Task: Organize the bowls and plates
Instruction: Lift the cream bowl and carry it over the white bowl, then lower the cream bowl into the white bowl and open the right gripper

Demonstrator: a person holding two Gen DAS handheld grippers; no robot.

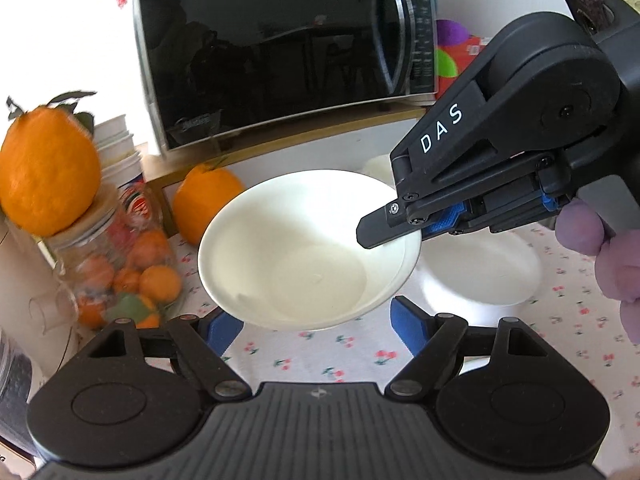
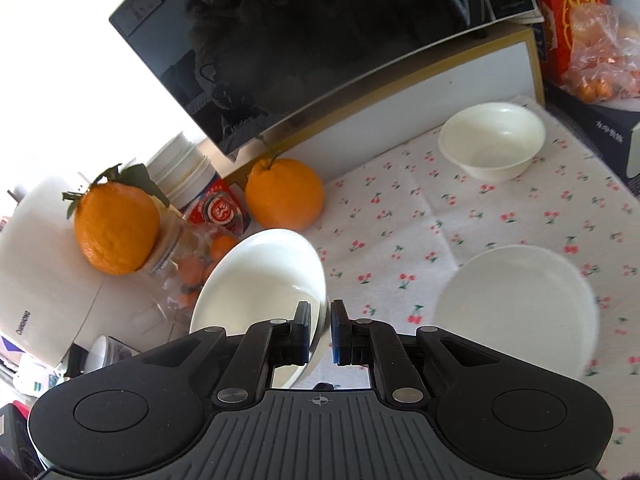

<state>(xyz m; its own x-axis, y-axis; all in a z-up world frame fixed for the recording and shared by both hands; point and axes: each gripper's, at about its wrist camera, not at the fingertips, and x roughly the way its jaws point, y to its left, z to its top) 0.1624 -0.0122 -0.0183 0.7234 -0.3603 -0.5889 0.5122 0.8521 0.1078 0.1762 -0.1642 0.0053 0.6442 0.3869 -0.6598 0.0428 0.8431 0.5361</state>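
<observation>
My right gripper (image 2: 320,330) is shut on the rim of a white bowl (image 2: 260,284) and holds it tilted above the cherry-print cloth; it also shows in the left wrist view (image 1: 296,256), with the right gripper (image 1: 396,226) pinching its right rim. My left gripper (image 1: 316,326) is open and empty, its blue pads just below the held bowl. A white plate (image 2: 520,304) lies on the cloth at the right, seen in the left wrist view (image 1: 480,268) under the right gripper. A smaller white bowl (image 2: 492,140) stands further back.
A black microwave (image 1: 280,40) stands behind on a white cabinet. A large orange (image 2: 284,194) lies on the cloth. A glass jar (image 1: 116,264) of small oranges with an orange (image 1: 46,168) on its lid, stacked paper cups (image 2: 184,172) and a white appliance (image 2: 36,280) crowd the left.
</observation>
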